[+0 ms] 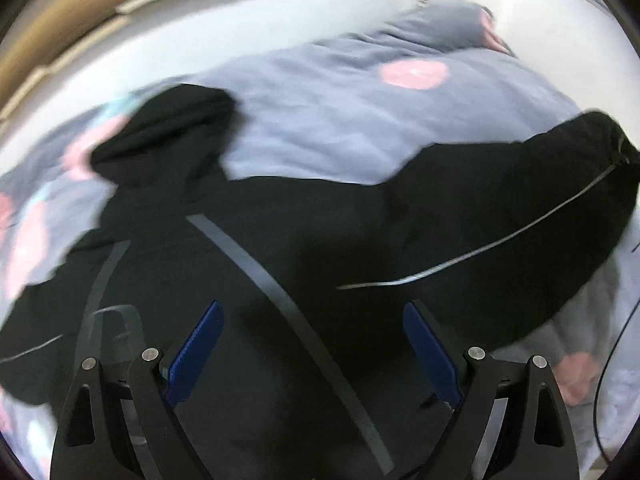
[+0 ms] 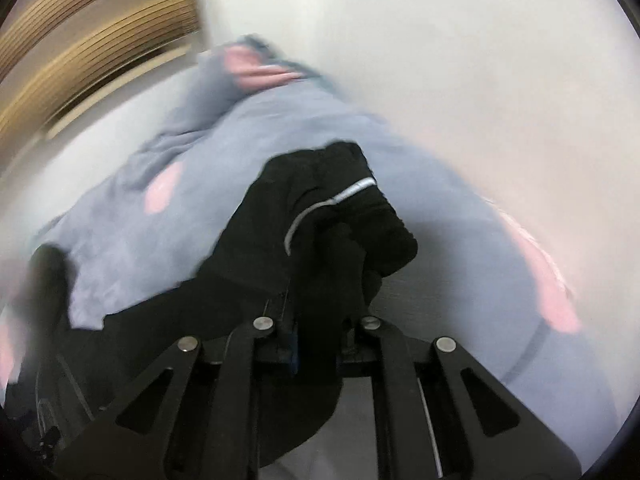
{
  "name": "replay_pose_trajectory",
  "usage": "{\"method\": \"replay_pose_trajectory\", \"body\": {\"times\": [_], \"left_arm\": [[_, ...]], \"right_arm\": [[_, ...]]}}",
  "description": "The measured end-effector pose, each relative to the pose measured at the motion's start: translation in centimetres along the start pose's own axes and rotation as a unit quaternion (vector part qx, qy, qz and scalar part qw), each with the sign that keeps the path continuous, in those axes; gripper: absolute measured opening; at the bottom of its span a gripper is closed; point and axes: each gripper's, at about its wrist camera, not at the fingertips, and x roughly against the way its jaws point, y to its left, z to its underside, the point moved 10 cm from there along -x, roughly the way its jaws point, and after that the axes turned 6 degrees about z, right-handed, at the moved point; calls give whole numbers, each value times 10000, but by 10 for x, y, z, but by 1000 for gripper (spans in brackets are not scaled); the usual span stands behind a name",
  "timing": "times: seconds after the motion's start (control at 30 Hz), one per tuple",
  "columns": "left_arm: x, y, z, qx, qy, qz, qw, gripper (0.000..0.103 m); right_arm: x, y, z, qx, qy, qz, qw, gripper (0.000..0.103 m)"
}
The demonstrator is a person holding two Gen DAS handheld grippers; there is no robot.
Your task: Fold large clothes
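A black garment with thin pale stripes lies spread over a grey-blue blanket patterned with pink spots. Above the garment's middle, the left gripper hangs with its blue pads wide apart, nothing between them. At the garment's far end, the right gripper is clamped on a bunched cuff. Beyond the blanket stand a white wall and wooden slats.
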Motion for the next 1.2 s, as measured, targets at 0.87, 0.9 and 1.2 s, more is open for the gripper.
{"method": "replay_pose_trajectory", "body": {"times": [0.87,0.9,1.2], "left_arm": [[72,154,50,739,-306,-101,9967,93],[83,175,58,827,-356,-271,9956,93],[149,308,131,1733,-522,-1092,9774,93]], "right_arm": [[137,268,112,2306,82,-1472,9618,9],[144,295,121,2513,32,-1574,9550,9],[182,494,249,3833,221,-2603,8859,9]]}}
